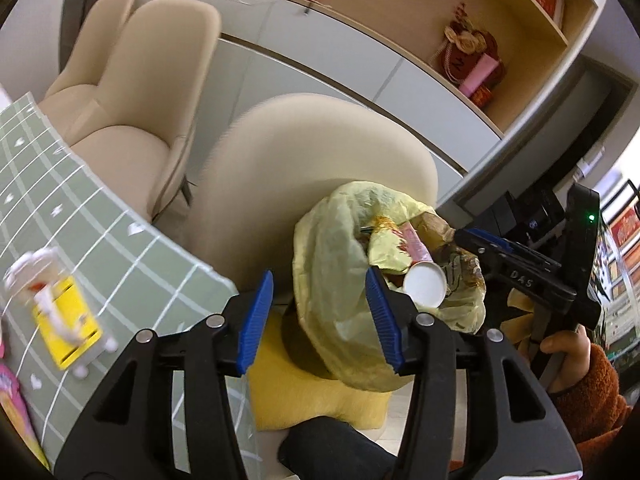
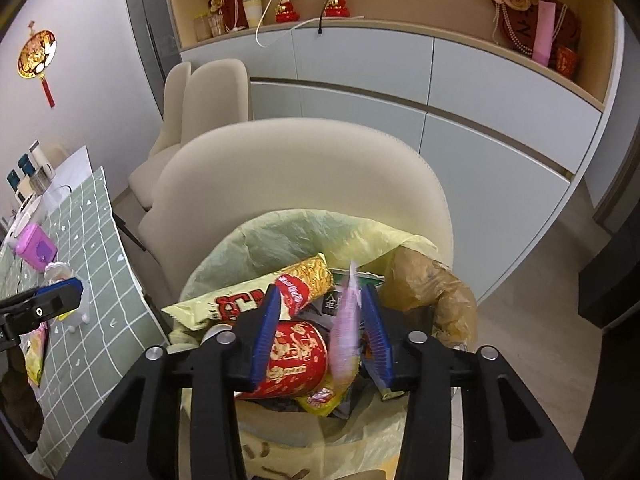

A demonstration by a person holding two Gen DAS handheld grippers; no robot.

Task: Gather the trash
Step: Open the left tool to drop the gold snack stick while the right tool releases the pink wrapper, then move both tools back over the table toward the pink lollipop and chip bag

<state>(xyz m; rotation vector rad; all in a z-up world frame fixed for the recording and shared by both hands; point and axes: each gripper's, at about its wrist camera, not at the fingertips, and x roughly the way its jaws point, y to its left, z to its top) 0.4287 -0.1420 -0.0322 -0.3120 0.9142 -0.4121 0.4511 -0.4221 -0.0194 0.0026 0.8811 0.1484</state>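
Room: we log a dining corner w/ a long grey cabinet run point(image 2: 400, 80) along the wall and open wood shelving above it holding red ornaments. A red-gold hanging charm sits on the left wall.

Chairs: three cream upholstered chairs; the nearest cream chair point(image 2: 300, 184) stands right behind the bin, prob. pulled out so the bin sits w/in reach of the table edge.

Table: covered w/ a green grid tablecloth point(image 2: 92, 280). We note a pink box, a white figure and some cups further back; a yellow packet point(image 1: 66, 320) lies near the table edge in the left view, blurred. We judge it the likely next pickup.

Bin: lined w/ a pale yellow trash bag point(image 2: 280, 232), rim folded outward to keep the mouth wide. Already heaped: a red noodle cup point(image 2: 296, 360), a yellow-red wrapper point(image 2: 240, 296), a brown bag point(image 2: 436, 284), a white cup lid-side up point(image 1: 424, 284).

Right gripper point(image 2: 320, 332): hangs over the bin mouth, pointing down, jaws apart. A pink wrapper point(image 2: 346, 332) is between them, blurred, seemingly falling free; pads not pressing it. We judge this the drop.

Left gripper point(image 1: 320, 320): jaws apart, nothing between them, beside the bin and near the table edge, prob. heading for more trash.

Person: one hand point(image 1: 568, 356) in a rust fleece sleeve holds the right tool.
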